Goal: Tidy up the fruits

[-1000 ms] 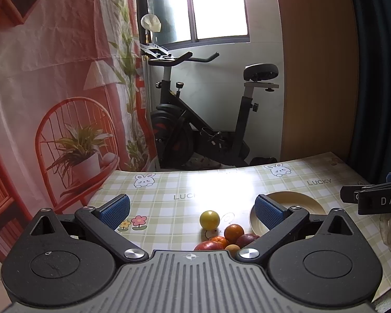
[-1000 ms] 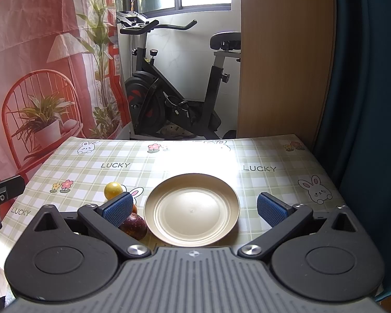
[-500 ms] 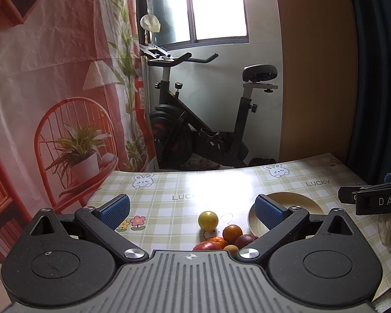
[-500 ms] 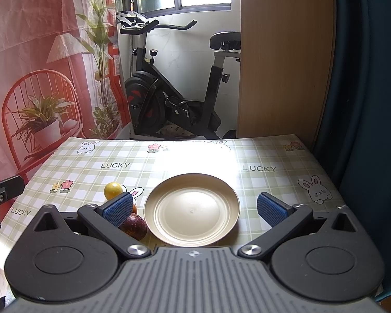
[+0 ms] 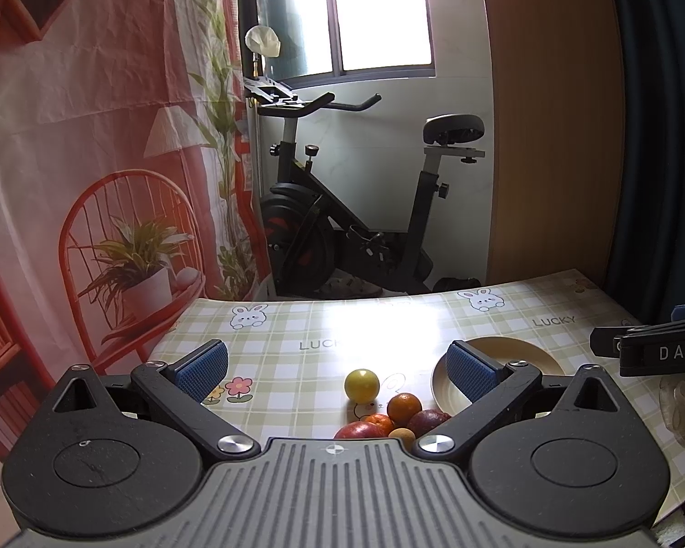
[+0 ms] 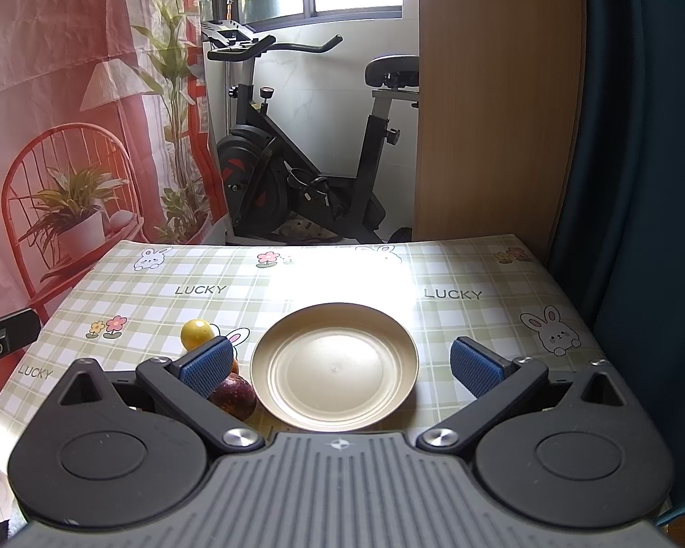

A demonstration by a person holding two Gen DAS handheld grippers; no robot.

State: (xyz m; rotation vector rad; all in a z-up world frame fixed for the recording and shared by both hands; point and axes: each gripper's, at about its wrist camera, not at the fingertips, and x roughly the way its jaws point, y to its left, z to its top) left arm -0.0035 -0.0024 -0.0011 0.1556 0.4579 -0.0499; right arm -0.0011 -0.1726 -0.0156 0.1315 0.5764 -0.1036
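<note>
- The table [image 6: 479, 269], under a checked cloth printed with "LUCKY", rabbits and flowers, is carrying the plate and the fruits.
- The left claw [image 5: 338, 367] is hovering with its blue pads spread wide, gripping nothing; the fruits are lying between and below them.
- The right claw [image 6: 340, 360] is likewise gaping wide and empty above the plate [image 6: 388, 342].
- The plate is sitting bare, the fruits just beside its left rim.
- The left view alone is showing the whole cluster: yellow fruit [image 5: 361, 384], orange [image 5: 404, 408], red apple [image 5: 358, 431], and the letters "DAS" on the other tool.
- The right view is showing only the yellow fruit [image 6: 197, 332] and a dark purple fruit [image 6: 233, 396].
</note>
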